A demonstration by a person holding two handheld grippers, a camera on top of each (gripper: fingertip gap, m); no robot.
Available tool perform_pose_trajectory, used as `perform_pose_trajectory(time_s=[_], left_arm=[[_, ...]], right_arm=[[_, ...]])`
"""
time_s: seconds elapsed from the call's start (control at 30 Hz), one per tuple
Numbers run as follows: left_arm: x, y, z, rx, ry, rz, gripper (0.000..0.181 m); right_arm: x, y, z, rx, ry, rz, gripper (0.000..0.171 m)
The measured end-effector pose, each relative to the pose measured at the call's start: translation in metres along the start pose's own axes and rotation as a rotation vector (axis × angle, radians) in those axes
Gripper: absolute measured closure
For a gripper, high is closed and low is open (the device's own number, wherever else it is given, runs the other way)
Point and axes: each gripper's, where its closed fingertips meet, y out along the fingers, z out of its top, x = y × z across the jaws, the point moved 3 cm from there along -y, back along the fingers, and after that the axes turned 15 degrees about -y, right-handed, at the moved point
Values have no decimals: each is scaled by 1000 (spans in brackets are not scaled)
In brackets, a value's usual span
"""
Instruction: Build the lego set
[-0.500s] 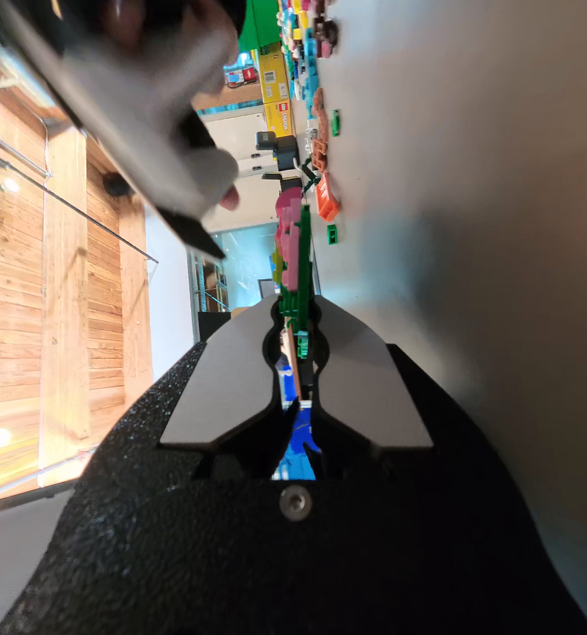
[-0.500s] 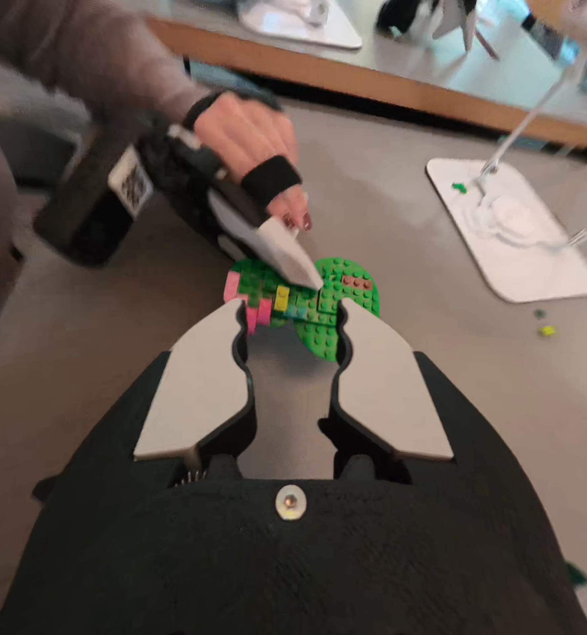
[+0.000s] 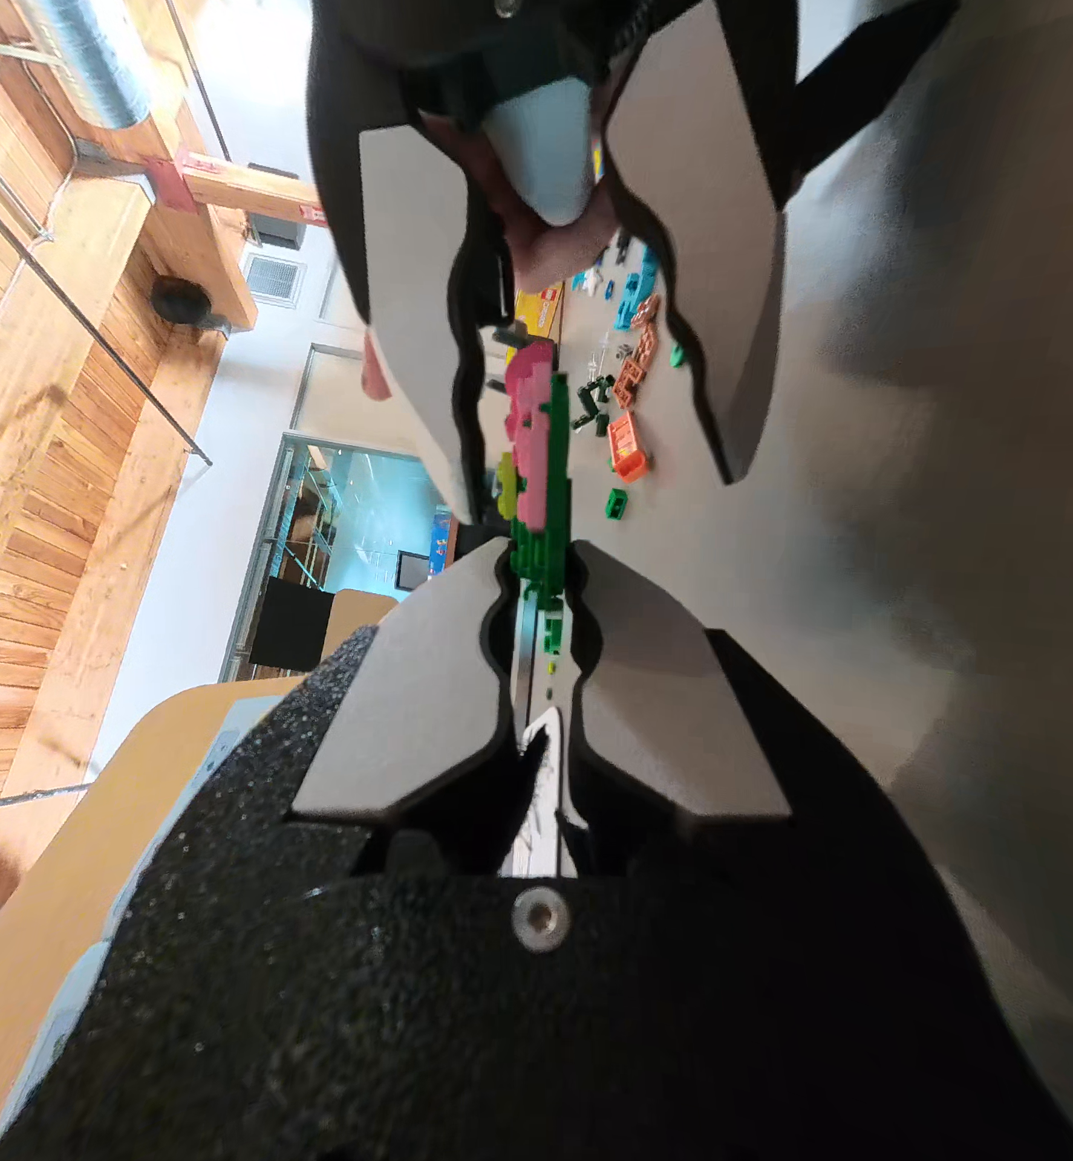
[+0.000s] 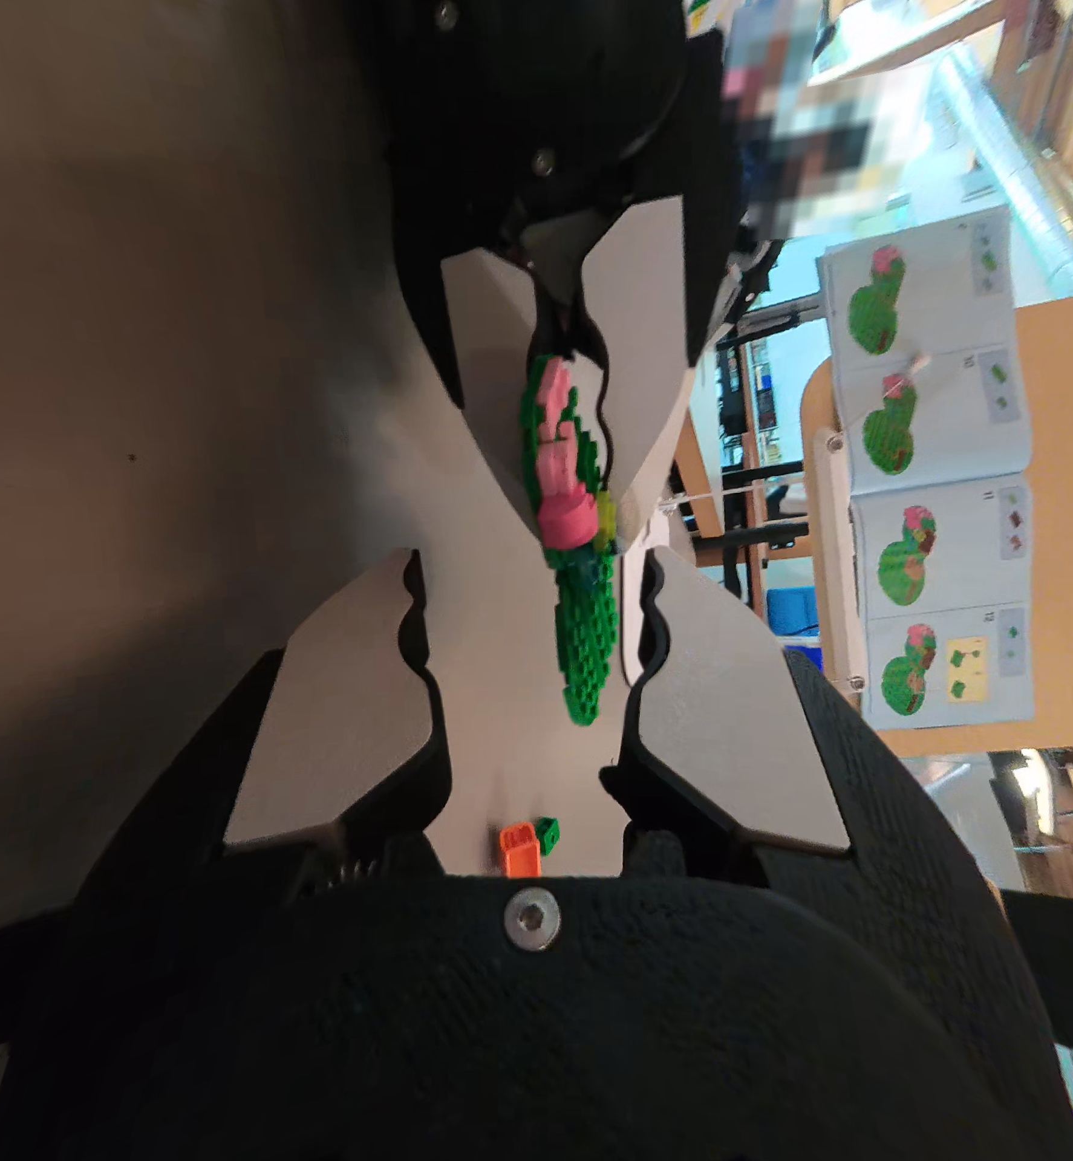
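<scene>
1. The left gripper [image 3: 540,565] is rolled onto its side, so the grey desk [image 3: 898,565] stands like a wall along the right of its view. Its fingers are drawn narrow and pinch the lego model [image 3: 543,477] by one end.
2. The model is held edge-on and off the desk: a flat green studded plate with stepped pink bricks and a small yellow-green piece stacked on one face.
3. The right gripper [image 3: 590,465] faces the left one from the far end of the model. Its fingers are spread wide, one on each side of the model's pink end; whether either touches it cannot be told.
4. In the right wrist view the right gripper [image 4: 531,584] has its fingers wide apart, with the lego model [image 4: 575,540] hanging in the gap, its rounded green lobe nearest the camera. The left gripper [image 4: 575,358] grips the model at its far, pink end.
5. Both grippers have smooth, pale grey finger plates with wavy inner edges, set on rough, black, grainy bodies.
6. Loose pieces lie on the desk beyond the model: an orange brick [image 3: 628,446], a small green brick [image 3: 615,504], brown lattice pieces [image 3: 637,364] and turquoise pieces [image 3: 637,292].
7. An open instruction booklet [image 4: 936,477] with pictures of the green model stands clipped to a stand at the right of the right wrist view.
</scene>
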Motion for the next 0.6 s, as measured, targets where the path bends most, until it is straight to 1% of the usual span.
perform_pose_trajectory(time_s=[0.1, 0.33, 0.5, 0.6], left_arm=[[3, 0, 0, 2, -14, -19, 168], [2, 0, 0, 6, -64, -41, 168], [4, 0, 2, 7, -102, -68, 168], [4, 0, 2, 9, -127, -77, 168]], right_arm=[[5, -1, 7, 38, -1, -53, 115], [8, -2, 10, 64, 15, -82, 135], [10, -3, 11, 70, 24, -101, 154], [11, -4, 11, 68, 28, -106, 154]])
